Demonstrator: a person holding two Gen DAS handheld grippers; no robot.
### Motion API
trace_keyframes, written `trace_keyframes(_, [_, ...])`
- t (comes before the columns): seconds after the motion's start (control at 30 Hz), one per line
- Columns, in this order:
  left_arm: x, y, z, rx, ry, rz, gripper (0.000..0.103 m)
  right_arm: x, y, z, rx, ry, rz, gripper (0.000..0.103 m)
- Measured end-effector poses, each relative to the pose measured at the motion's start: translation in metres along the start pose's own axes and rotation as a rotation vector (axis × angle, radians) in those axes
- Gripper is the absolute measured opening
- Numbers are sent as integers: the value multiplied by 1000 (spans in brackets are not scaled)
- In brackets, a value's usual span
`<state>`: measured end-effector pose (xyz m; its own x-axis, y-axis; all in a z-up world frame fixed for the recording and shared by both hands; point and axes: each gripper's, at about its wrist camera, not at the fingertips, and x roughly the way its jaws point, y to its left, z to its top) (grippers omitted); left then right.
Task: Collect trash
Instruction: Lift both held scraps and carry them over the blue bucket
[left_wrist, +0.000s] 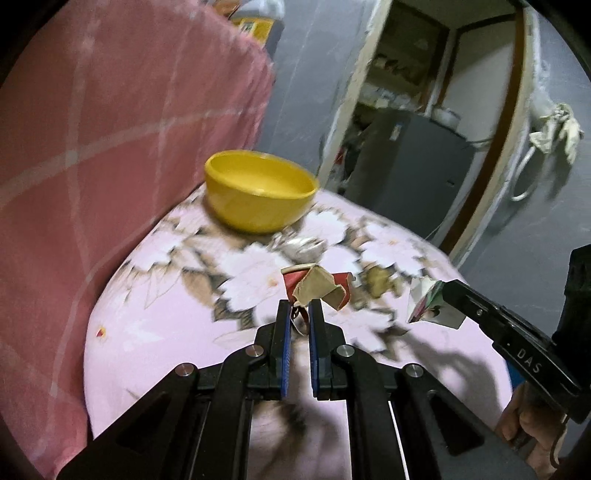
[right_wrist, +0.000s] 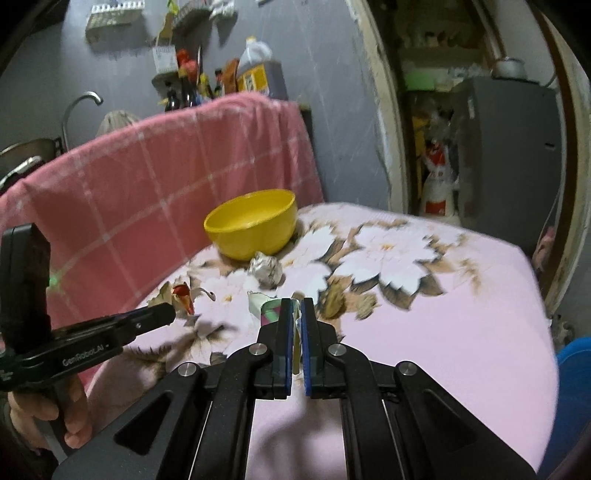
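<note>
A crumpled red-and-tan wrapper (left_wrist: 314, 288) is clamped in the left gripper (left_wrist: 300, 310), lifted above the floral table (left_wrist: 155, 306). The right gripper (right_wrist: 297, 308) pinches a white-and-green paper scrap (right_wrist: 269, 309). Ahead of both lie a crumpled foil ball (right_wrist: 265, 271), then a yellow bowl (right_wrist: 253, 223).

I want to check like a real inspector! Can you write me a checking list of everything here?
Surface: floral pink cloth.
Job's things: red-brown scrap and white-green scrap held; foil ball beside yellow bowl.
Clutter: nothing seen on the cloth.
Tongs: left tongs shut on red-brown scrap; right tongs shut on white-green scrap.
Cables: nothing seen.
Surroundings: pink checked cloth, bottles, doorway.
</note>
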<state>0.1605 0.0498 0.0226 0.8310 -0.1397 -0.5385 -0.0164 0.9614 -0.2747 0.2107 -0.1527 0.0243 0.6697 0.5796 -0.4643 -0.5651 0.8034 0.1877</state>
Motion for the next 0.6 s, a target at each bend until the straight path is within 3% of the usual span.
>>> trace_keyframes(0.3, [-28, -73, 23, 107, -175, -132, 7, -87, -16, 25, 27, -291, -85, 2])
trace_keyframes(0.6, [-25, -169, 36, 214, -202, -324, 7, -173, -58, 21, 68, -516, -341, 2])
